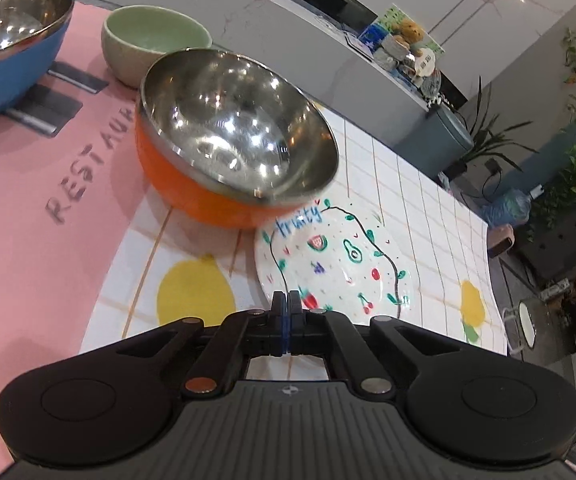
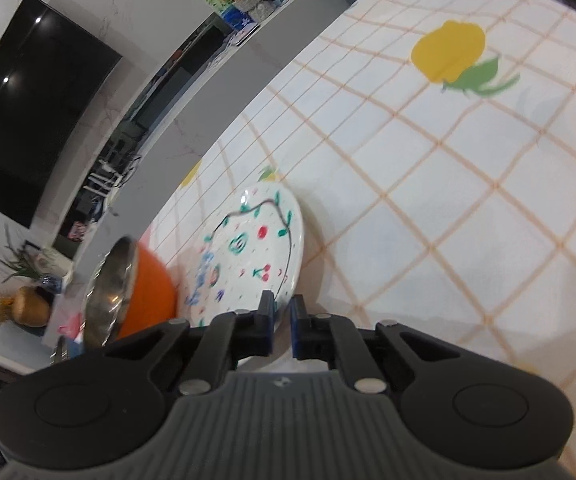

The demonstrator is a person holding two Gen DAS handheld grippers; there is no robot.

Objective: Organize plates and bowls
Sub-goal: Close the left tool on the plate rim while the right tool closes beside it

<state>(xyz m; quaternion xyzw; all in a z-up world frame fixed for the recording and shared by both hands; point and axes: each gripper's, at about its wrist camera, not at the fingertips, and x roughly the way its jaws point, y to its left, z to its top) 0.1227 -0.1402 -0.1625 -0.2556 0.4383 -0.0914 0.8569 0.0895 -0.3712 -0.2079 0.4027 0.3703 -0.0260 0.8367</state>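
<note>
A tabletop holds three bowls and one plate, seen from two handheld grippers.

In the left wrist view, from left to right: a blue bowl (image 1: 6, 46) with a shiny steel inside stands on a pink mat (image 1: 28, 216) at the far left, resting over two dark flat strips (image 1: 54, 110). Next comes a pale green bowl (image 1: 150, 42), empty, also on the pink mat. Just in front of it is an orange bowl (image 1: 228, 136) with a steel lining, tilted, its near rim overlapping the far edge of a white plate (image 1: 336, 264). The plate, painted with small fruits and the word "fruity", lies on a white checked cloth (image 1: 420, 184) printed with yellow lemons. The left gripper (image 1: 287, 304) sits at the plate's near edge with its fingers pressed together and nothing visible between them.

In the right wrist view, the orange bowl is at the left, on its side from this angle, touching the plate. The right gripper (image 2: 282, 312) is at the plate's near rim, its fingers nearly together with the rim between them; whether the pads press on it cannot be told. To the right, the checked cloth lies bare.
</note>
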